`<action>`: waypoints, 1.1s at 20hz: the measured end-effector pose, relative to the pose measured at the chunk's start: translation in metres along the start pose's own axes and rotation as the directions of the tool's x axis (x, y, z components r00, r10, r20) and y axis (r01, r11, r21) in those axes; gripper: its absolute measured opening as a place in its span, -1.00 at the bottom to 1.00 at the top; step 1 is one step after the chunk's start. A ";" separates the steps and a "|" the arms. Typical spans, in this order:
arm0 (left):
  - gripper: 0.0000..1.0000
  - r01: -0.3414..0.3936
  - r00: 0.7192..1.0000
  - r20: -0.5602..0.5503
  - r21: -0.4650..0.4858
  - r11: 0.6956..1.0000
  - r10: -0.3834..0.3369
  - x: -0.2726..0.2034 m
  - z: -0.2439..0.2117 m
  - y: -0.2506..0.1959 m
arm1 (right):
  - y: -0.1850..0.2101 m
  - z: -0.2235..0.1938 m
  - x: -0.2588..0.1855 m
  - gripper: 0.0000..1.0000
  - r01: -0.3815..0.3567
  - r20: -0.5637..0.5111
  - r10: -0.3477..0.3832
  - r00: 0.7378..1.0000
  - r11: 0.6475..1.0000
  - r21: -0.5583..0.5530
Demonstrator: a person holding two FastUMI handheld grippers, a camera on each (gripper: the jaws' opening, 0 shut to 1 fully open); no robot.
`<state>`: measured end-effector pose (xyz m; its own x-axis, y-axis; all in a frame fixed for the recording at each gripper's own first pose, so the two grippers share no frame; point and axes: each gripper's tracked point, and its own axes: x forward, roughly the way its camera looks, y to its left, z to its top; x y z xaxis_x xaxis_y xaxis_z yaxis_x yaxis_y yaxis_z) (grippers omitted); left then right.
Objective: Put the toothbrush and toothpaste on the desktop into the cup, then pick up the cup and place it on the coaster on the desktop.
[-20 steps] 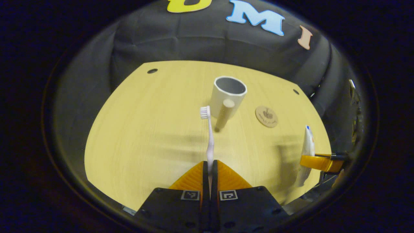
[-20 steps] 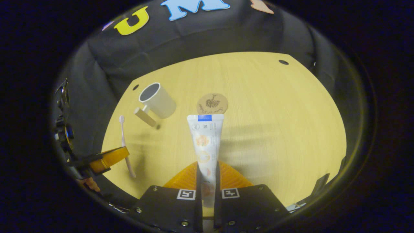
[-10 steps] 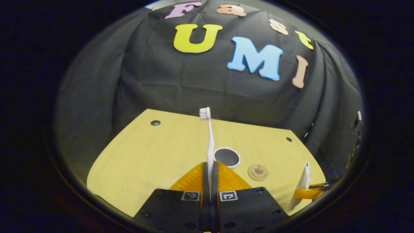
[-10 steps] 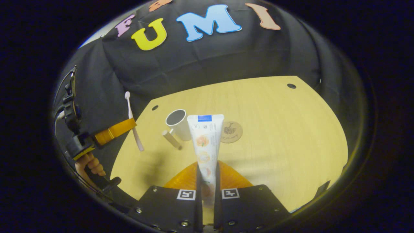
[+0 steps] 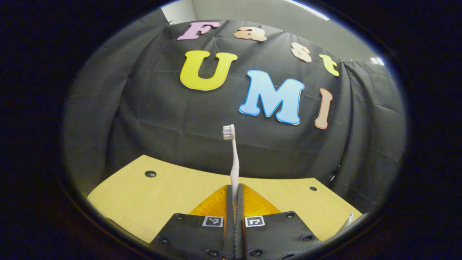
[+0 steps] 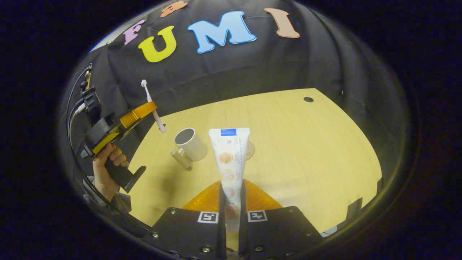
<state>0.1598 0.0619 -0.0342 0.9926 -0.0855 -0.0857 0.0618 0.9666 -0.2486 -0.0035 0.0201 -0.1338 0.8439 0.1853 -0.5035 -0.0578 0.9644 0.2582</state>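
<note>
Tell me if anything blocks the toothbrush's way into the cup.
Nothing visible does. In the right gripper view, the left gripper holds the toothbrush raised up and left of the cup, whose mouth is open and empty, with bare desktop around it.

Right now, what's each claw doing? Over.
Left claw shut on toothbrush, held high. Right claw shut on toothpaste. Cup empty on desk, nothing blocking it.

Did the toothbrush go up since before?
Yes. In the right gripper view the toothbrush rose from beside the cup to well above its rim.
</note>
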 end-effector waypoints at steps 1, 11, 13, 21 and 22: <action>-0.85 0.006 1.000 0.001 -0.002 1.000 -0.006 0.008 -0.003 0.000 | -0.004 -0.003 0.000 -0.71 0.015 -0.004 -0.015 1.000 1.000 0.003; -0.85 0.013 0.996 -0.088 0.051 0.999 -0.009 0.067 -0.080 0.006 | -0.020 -0.012 0.006 -0.72 0.069 -0.047 -0.066 0.997 0.996 0.061; -0.85 0.013 0.993 -0.115 0.076 0.997 -0.004 0.071 -0.095 0.007 | -0.018 -0.013 0.010 -0.71 0.066 -0.058 -0.062 0.996 0.996 0.065; -0.51 0.032 0.987 -0.159 0.093 0.995 -0.017 0.062 -0.112 0.004 | -0.003 -0.002 0.025 -0.71 0.023 -0.066 -0.020 0.998 0.999 0.031; -0.51 0.030 0.986 -0.169 0.091 0.995 -0.014 0.060 -0.114 0.007 | 0.001 0.001 0.028 -0.72 0.011 -0.063 -0.009 0.998 1.000 0.027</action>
<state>0.2076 0.0357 -0.1507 0.9599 -0.1386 -0.2439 0.1006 0.9817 -0.1619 0.0207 0.0259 -0.1472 0.8089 0.1880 -0.5571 -0.0343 0.9610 0.2745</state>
